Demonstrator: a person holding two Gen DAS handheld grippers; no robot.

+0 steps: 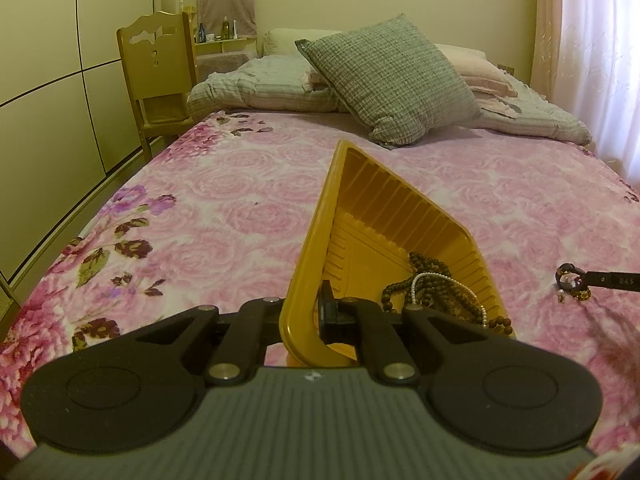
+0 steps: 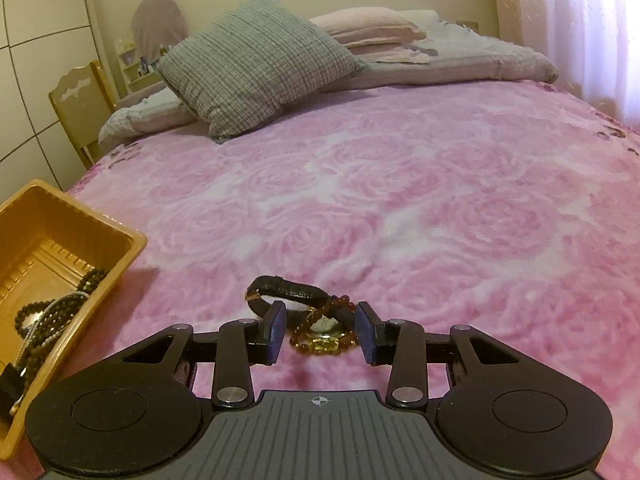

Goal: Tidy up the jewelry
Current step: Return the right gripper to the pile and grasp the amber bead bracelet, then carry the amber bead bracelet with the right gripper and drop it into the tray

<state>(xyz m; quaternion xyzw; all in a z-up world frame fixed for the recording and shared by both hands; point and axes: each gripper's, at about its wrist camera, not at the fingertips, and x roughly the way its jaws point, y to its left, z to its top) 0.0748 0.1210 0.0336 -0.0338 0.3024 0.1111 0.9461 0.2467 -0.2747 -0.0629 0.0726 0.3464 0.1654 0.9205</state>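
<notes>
Amber bead bracelet (image 2: pixel 324 340) tangled with black leather-strap watch (image 2: pixel 288 290) on pink rose-patterned bedspread (image 2: pixel 400 200) | light, limp, slippery; pinch bunched beads | right gripper (image 2: pixel 323 334) open astride | left gripper (image 1: pixel 308 314) clamps yellow plastic tray (image 1: pixel 360 208) rim

Place: I am working in a home bedroom.
Bed (image 2: pixel 400 184): made up, with a pink rose-patterned blanket.
Head of bed: checked cushion (image 1: pixel 394 80), pillows, folded quilts.
Beside it: a wooden chair (image 1: pixel 160 76), pale wardrobe doors (image 1: pixel 60 80), toiletry bottles on a small shelf (image 1: pixel 224 42).
Window side: sheer pink curtain (image 1: pixel 596 52).
</notes>
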